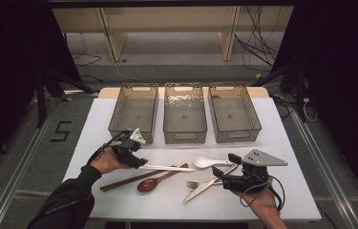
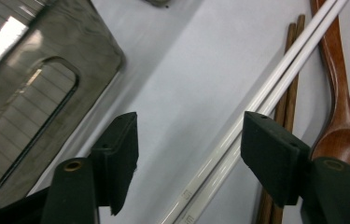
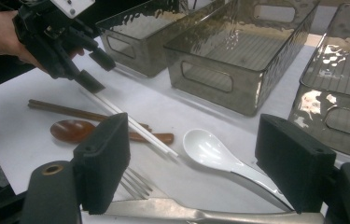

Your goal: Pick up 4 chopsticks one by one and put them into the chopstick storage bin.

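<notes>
Left fingers half-open astride white chopsticks, ungripped; right fingers open; knife cut off

From above our side we look forward and down over the whole table. Our left gripper view looks close down at the white chopsticks. Our right gripper view looks low across the table toward the bins; all three views share those chopsticks.
</notes>
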### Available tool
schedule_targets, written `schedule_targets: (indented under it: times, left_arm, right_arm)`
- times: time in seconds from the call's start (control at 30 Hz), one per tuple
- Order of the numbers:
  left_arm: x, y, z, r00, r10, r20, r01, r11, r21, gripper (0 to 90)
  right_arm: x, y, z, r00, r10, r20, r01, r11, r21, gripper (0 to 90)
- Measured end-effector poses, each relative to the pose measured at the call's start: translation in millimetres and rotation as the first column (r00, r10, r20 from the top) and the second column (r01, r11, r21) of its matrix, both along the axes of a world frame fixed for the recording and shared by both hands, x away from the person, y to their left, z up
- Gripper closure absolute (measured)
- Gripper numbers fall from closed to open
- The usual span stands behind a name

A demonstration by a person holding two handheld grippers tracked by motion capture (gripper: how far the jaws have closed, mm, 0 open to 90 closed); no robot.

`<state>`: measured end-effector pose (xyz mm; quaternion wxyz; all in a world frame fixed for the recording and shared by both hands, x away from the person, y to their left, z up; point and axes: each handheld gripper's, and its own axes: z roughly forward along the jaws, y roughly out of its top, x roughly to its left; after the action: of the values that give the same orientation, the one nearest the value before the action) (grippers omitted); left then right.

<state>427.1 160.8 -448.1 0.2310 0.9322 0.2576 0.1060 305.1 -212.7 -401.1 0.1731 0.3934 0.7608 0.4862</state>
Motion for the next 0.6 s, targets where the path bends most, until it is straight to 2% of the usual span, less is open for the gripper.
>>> schedule_targets:
  times: [0.2,0.3,0.47,0.6]
  left_arm:
    - [5.2,-1.2,-6.2,0.9992,-0.033,-0.020,0.035,0.9974,0.062,45.0]
    - [6.4,-1.8,-9.1,0.9989,-0.038,-0.026,0.040,0.9970,0.066,46.9]
    - [7.4,-3.6,-11.4,0.9965,-0.073,-0.041,0.076,0.9929,0.091,49.5]
    - [8.3,-5.4,-11.7,0.9952,-0.083,-0.051,0.088,0.9921,0.090,51.8]
  right_arm:
    - [-0.1,0.1,0.2,1.0000,0.002,-0.002,-0.002,1.0000,-0.001,27.3]
    - [0.3,0.1,-0.1,1.0000,0.001,-0.003,-0.001,1.0000,-0.003,27.3]
    - [0.7,0.6,-0.2,1.0000,0.003,-0.004,-0.003,1.0000,-0.003,27.5]
    - [0.5,0.8,-0.2,1.0000,0.004,-0.006,-0.004,1.0000,-0.004,27.6]
